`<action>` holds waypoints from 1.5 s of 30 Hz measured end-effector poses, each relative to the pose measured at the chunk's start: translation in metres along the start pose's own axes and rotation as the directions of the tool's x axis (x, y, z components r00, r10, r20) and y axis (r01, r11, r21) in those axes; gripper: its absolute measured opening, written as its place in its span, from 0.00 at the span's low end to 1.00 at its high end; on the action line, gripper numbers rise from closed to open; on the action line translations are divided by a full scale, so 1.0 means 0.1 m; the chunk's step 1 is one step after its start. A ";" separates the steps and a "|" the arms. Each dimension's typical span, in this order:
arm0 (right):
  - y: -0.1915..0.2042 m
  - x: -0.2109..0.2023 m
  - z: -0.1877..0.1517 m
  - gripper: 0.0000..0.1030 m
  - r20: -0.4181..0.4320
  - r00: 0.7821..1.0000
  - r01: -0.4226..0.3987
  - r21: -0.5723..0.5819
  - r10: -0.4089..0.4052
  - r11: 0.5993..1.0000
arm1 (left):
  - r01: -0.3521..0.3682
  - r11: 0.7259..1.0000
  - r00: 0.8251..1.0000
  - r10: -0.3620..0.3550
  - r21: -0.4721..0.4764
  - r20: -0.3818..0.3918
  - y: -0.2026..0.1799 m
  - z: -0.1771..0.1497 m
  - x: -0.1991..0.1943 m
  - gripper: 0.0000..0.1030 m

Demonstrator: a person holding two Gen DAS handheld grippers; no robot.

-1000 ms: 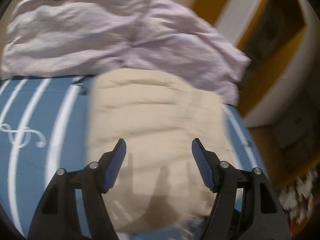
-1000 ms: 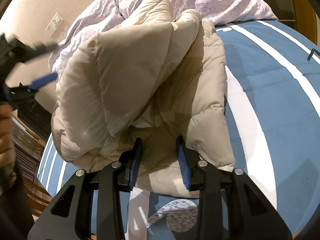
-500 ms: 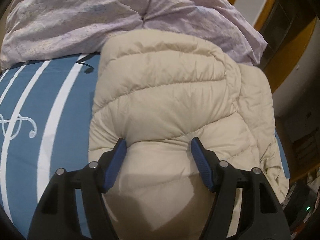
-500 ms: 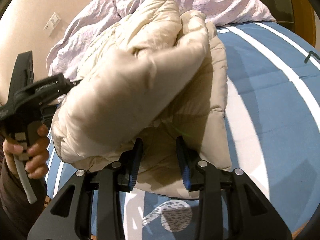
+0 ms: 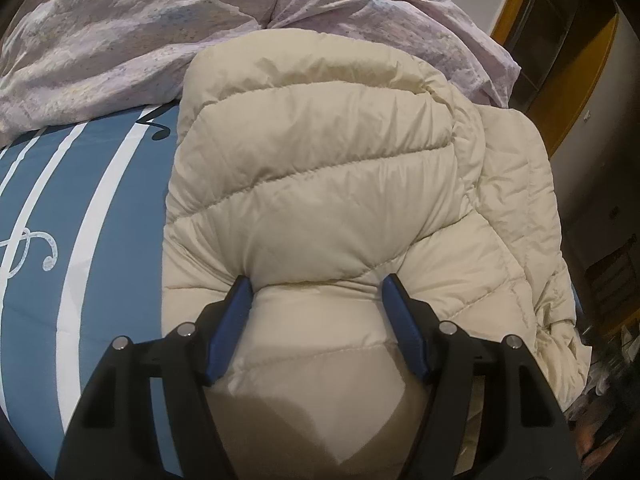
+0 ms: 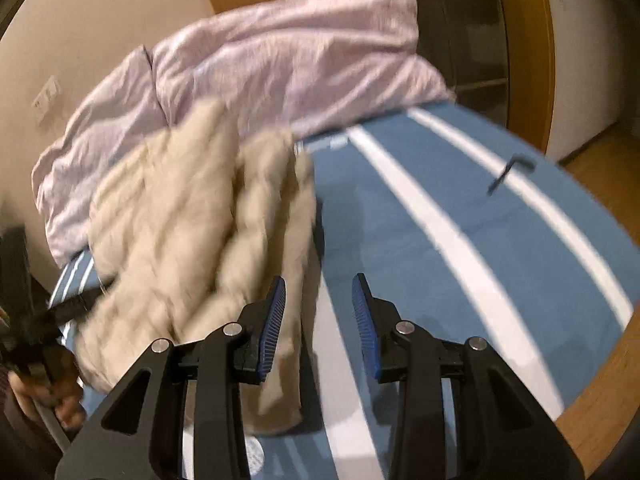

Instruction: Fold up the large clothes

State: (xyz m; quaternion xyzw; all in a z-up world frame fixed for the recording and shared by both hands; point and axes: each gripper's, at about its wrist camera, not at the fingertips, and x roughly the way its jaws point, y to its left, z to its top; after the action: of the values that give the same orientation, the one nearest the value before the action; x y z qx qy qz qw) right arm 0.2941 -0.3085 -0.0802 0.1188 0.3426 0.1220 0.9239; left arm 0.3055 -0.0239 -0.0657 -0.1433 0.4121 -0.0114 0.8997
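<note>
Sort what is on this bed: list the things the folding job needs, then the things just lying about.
For the job:
- beige puffer jacket
- left claw, open, astride a jacket fold
- right claw, open, empty

Lying about:
- lilac duvet
- blue striped bedsheet
- small black hex key on the sheet

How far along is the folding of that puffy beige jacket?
Mostly done, it seems: the jacket lies doubled over in a bundle on the blue striped bedcover. In hand: the left gripper presses its open fingers into the top layer. The right gripper is open, beside it. Left: tidying the loose edge.
</note>
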 end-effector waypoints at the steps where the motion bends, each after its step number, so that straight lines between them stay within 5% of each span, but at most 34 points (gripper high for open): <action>1: 0.06 -0.03 0.06 0.35 0.014 1.000 -0.014 -0.015 0.014 1.000 | 0.001 1.000 1.000 -0.001 0.002 0.002 -0.01 -0.01 0.01 0.65; 8: 0.69 0.13 0.25 0.35 0.019 0.994 -0.104 -0.151 0.108 0.983 | 0.006 1.000 1.000 -0.006 0.024 0.013 -0.05 -0.05 0.04 0.66; 15: 1.11 0.47 0.48 0.35 0.025 0.996 -0.074 -0.219 0.081 0.973 | 0.010 0.999 1.000 -0.011 0.041 0.016 -0.05 -0.07 0.05 0.66; 21: 1.08 0.80 0.61 0.35 0.002 1.000 -0.002 -0.205 0.002 0.979 | 0.018 0.998 1.000 -0.019 0.052 0.020 -0.04 -0.07 0.05 0.66; 28: 0.77 1.26 0.34 0.33 -0.061 0.994 0.081 -0.194 -0.094 0.978 | 0.037 0.996 0.998 -0.041 0.078 0.051 -0.10 -0.07 0.00 0.68; 36: 0.58 1.40 0.22 0.33 -0.061 0.994 0.079 -0.158 -0.089 0.984 | 0.068 0.994 0.995 -0.074 0.086 0.070 -0.17 0.15 -0.27 0.68; 45: 0.59 1.43 0.20 0.33 -0.055 0.995 0.076 -0.155 -0.085 0.985 | -0.085 0.986 0.980 0.057 0.142 0.191 -0.29 0.72 -0.36 0.69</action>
State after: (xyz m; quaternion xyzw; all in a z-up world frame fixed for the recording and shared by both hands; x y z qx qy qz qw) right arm 0.4044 -0.2121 -0.1340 0.0298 0.3649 0.1140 0.9236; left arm 0.3383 -0.0290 0.0138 -0.0610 0.3291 0.0033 0.9423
